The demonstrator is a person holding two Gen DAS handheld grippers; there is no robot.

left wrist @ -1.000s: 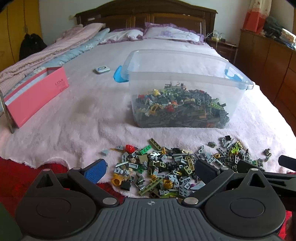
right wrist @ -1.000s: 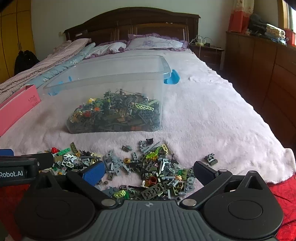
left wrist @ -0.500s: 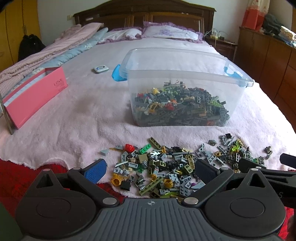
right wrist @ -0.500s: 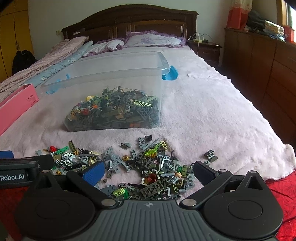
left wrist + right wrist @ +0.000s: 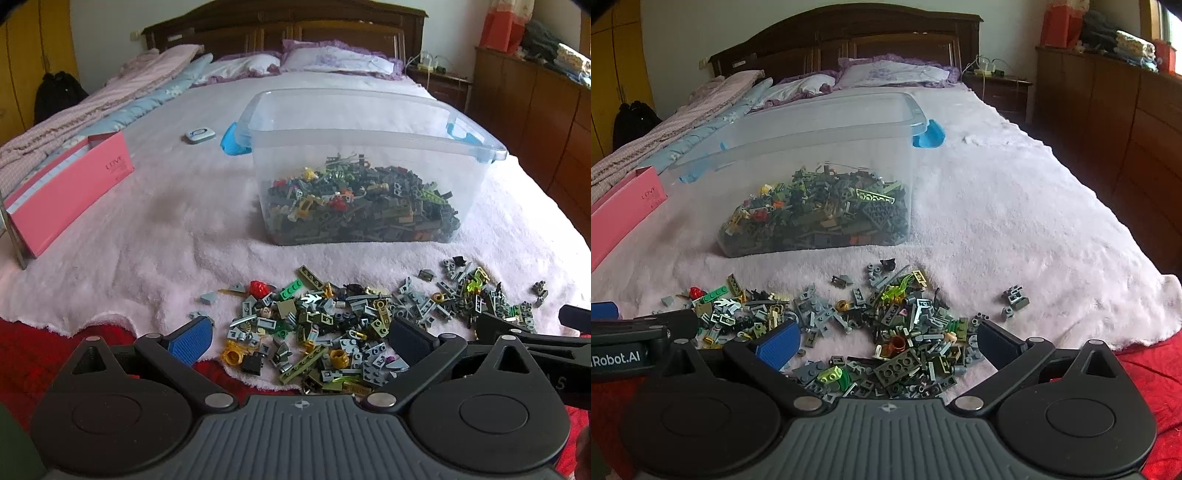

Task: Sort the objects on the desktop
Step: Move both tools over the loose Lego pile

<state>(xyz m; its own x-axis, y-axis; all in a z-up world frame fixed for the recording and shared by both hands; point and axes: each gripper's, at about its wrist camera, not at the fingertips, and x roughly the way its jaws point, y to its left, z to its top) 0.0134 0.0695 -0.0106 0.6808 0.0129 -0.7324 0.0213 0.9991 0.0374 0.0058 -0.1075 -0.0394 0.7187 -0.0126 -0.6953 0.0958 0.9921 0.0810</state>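
Observation:
A spread of small toy bricks point(image 5: 332, 325) point(image 5: 849, 332), mostly grey and olive, lies on the pale pink blanket near its front edge. Behind it stands a clear plastic bin point(image 5: 362, 173) point(image 5: 820, 177) holding many more bricks. My left gripper point(image 5: 301, 338) hangs open just over the left part of the pile, nothing between its fingers. My right gripper point(image 5: 886, 339) is open too, low over the right part of the pile. Each gripper's body shows at the edge of the other's view.
A pink box point(image 5: 70, 181) lies at the left on the bed. A small white device point(image 5: 199, 134) and a blue lid piece point(image 5: 232, 142) sit behind the bin. A red cover point(image 5: 1145, 373) shows below the blanket edge. Wooden drawers point(image 5: 1115, 122) line the right wall.
Both grippers have crept slightly forward and lower toward the brick pile. Their fingers stay spread as before and no brick has moved.

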